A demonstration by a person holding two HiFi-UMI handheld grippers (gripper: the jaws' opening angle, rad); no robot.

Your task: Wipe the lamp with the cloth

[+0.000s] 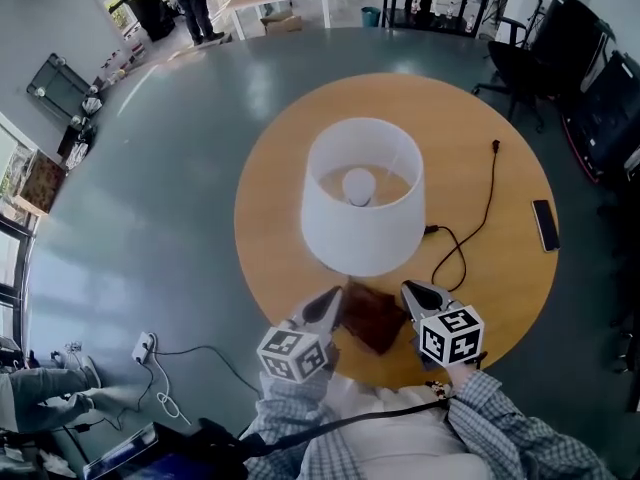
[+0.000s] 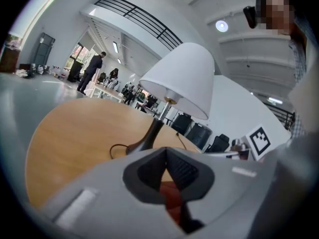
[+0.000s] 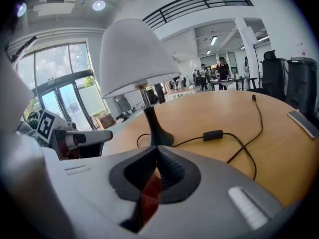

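Left tongs (image 1: 332,296): closed on one edge of the cloth (image 1: 372,318), with red fabric pinched between my pads.
Right tongs (image 1: 410,290): closed on the opposite edge of the same cloth.
Cloth: spread between my two tongs on my side of the lamp (image 1: 362,196), near its base; I see no contact with it.
Lamp: upright mid-table (image 1: 270,218), its cord (image 1: 488,200) running off to the lamp's right.
Done: the cloth is gripped and held close to the lamp.
Left: all the wiping, I judge, shade and stem alike.
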